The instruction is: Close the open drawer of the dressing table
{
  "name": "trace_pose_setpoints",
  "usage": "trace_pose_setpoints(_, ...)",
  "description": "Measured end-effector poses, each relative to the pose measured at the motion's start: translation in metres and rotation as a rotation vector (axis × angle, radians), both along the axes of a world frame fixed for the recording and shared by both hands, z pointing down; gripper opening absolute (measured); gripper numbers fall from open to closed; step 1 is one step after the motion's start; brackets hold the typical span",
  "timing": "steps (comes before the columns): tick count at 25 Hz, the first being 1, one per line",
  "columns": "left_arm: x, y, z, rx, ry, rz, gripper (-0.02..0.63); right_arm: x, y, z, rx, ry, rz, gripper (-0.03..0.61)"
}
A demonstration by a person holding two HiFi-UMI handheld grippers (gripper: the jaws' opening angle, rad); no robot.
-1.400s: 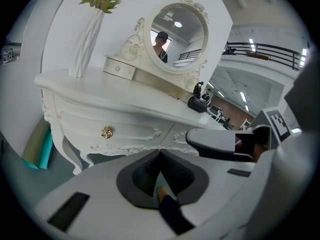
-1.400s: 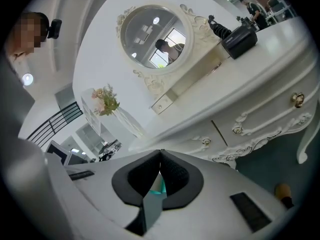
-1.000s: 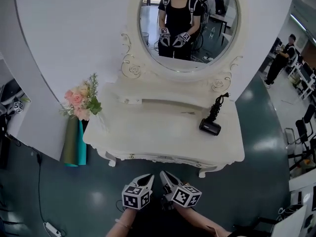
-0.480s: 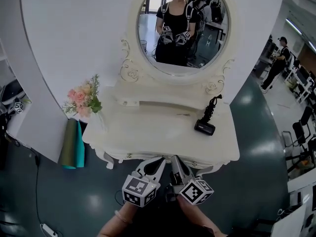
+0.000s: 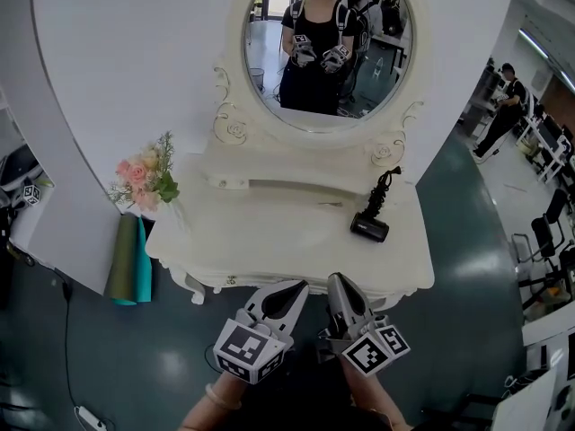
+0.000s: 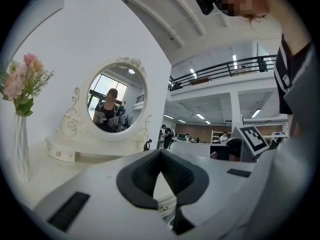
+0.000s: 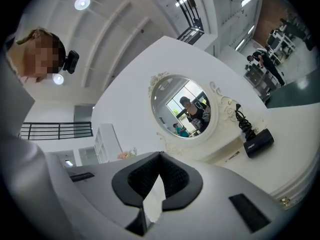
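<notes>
The white dressing table stands against the curved wall under an oval mirror. A low shelf with a knobbed drawer front runs along its back, with a dark slit beside it. Another small knob shows on the front apron. I cannot tell from here which drawer stands open. My left gripper and right gripper hover side by side at the table's front edge, both shut and holding nothing. In the left gripper view the left gripper's tips meet, with a knob visible low between the jaws. The right gripper looks the same in its own view.
A black hair dryer with a coiled cord lies on the right of the tabletop. A vase of pink flowers stands at the left corner. Green and teal rolls lean on the wall at left. A person and office chairs are at far right.
Both grippers have moved forward and up from below the table, so their tips now reach its front edge. The view has come closer to the table.
</notes>
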State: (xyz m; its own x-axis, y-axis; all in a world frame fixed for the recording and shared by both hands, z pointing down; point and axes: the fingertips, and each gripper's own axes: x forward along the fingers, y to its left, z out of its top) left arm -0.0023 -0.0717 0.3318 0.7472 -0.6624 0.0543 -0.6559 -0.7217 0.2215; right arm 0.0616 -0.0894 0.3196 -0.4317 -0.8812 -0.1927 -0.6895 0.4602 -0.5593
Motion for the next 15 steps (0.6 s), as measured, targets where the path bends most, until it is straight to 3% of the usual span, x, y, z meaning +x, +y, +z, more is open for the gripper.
trace_pose_setpoints(15, -0.014, -0.001, 0.022, -0.063, -0.024, -0.045, 0.020, -0.018, 0.001, 0.009, -0.025, -0.004, -0.060, 0.014)
